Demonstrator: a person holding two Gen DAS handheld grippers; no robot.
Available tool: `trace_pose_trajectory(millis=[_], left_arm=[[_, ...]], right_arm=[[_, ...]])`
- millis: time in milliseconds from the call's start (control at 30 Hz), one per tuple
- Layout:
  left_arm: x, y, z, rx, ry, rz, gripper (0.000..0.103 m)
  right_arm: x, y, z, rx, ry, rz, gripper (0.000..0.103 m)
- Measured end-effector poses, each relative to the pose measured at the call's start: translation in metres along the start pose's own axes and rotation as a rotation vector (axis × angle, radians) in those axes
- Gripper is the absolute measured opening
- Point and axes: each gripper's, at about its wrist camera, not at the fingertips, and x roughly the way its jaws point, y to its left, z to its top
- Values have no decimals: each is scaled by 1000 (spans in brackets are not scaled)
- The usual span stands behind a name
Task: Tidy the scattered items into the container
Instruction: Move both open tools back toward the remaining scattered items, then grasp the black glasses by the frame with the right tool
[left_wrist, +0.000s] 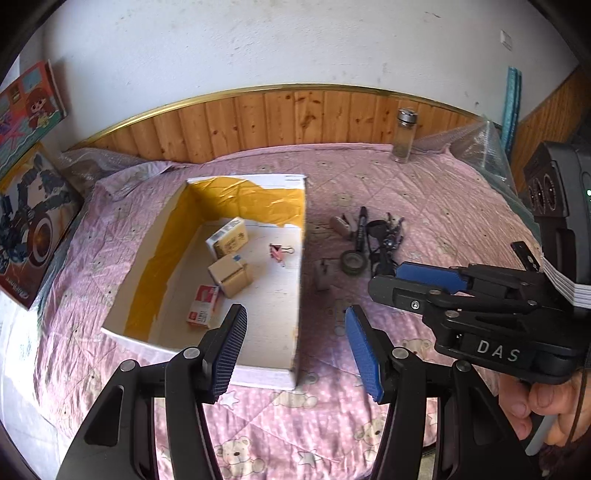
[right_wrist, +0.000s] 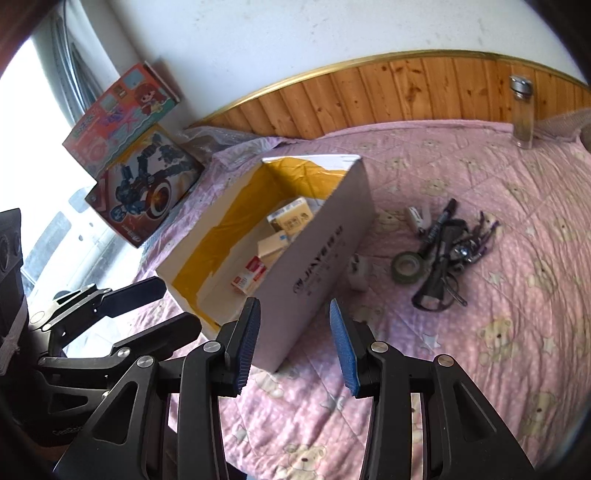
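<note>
Left wrist view is looking down at a white cardboard box (left_wrist: 236, 280) sitting on a bed with a pink bear quilt (left_wrist: 443, 199). The left tongs (left_wrist: 295, 345) are hanging open over the near edge of the box, and they are holding nothing. The right tongs (left_wrist: 402, 278) are coming in from the right side, beside the box, and a hand (left_wrist: 543, 410) is gripping their handle. From the right wrist view, the right tongs (right_wrist: 293, 345) are open too, with nothing between the blue pads (right_wrist: 343, 343).

Some tidying looks done. Inside the box, three small cartons (left_wrist: 231, 275) and a pink binder clip (left_wrist: 279, 253) are lying on the bottom.

More looks left to do. Just beside the right wall of the box, a small white block (right_wrist: 358, 273) is standing on the quilt. A bit farther right, a roll of dark tape (right_wrist: 406, 267) is lying flat. Next to it, a black marker pen (right_wrist: 439, 225) and a tangle of dark bits (right_wrist: 465, 243) are piled together, and the bits are too jumbled to name. A small white thing (right_wrist: 417, 218) is lying just behind the pen.

A glass jar (right_wrist: 521, 110) is standing far back by the wooden wall, well apart from the heap. Two toy boxes (right_wrist: 140, 155) are leaning at the left, and they are likely not part of the job.

So the job looks about half done, with the heap on the right waiting to go in.
</note>
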Motion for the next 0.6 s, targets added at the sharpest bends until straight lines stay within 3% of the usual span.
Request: trace_pose_trajectory(millis=[167, 333, 533, 567, 600], left_arm=[[26, -34, -3, 39, 50, -79, 57], [69, -52, 2, 24, 92, -88, 58], [135, -53, 16, -44, 123, -10, 63], [143, -55, 18, -33, 107, 34, 70], [149, -59, 21, -9, 80, 64, 71]], right_arm=[[-1, -45, -15, 93, 17, -41, 42], [8, -80, -15, 176, 24, -60, 45], [31, -111, 3, 213, 25, -84, 45], [37, -117, 7, 219, 30, -89, 45], [44, -123, 11, 227, 35, -94, 45]])
